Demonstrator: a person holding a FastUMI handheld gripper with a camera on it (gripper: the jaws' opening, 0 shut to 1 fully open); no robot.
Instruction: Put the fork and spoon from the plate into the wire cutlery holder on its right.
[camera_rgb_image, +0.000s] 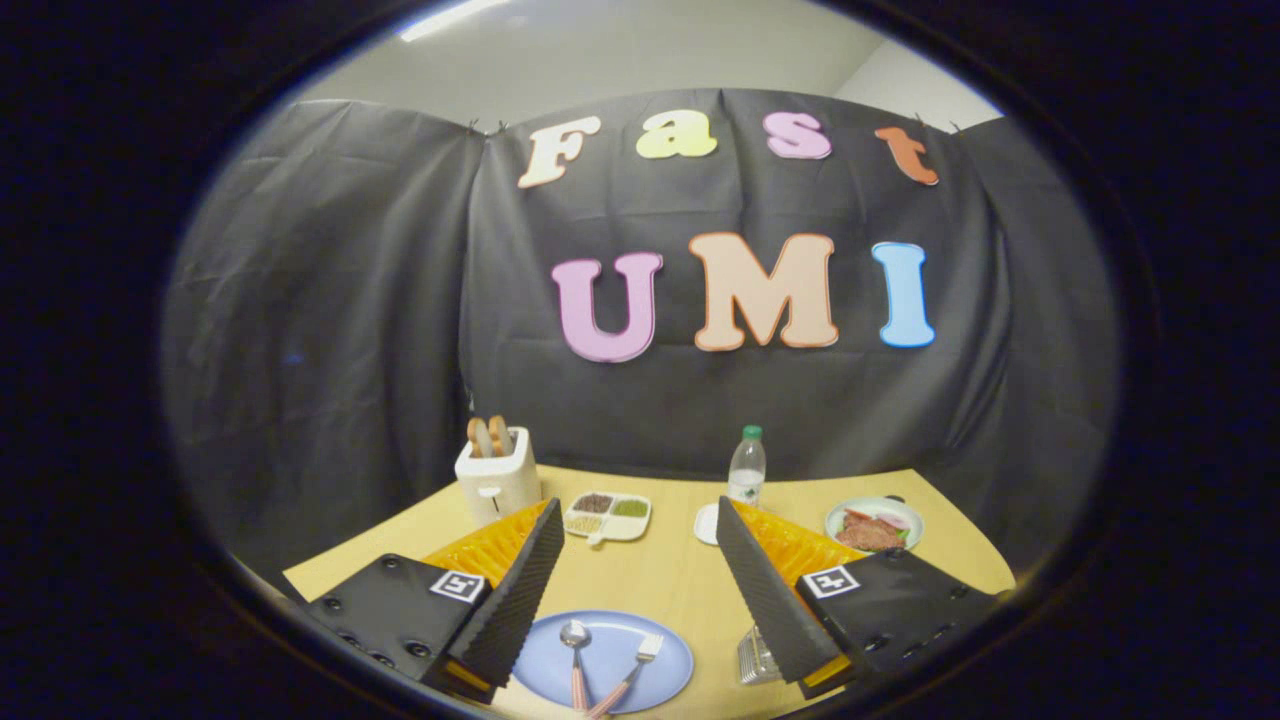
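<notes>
A blue plate (610, 640) lies on the wooden table, low between my fingers. On it rest a spoon (576, 650) and, to its right, a fork (632, 670), both with pink handles pointing toward me. The wire cutlery holder (752, 655) stands right of the plate, mostly hidden behind my right finger. My gripper (640, 530) hangs above the table, open wide, with nothing between its fingers.
At the table's far side stand a white toaster (497, 475) with bread in it, a divided dish of seeds (608, 515), a water bottle (746, 468) and a plate of food (874, 525). Black cloth walls close the booth behind.
</notes>
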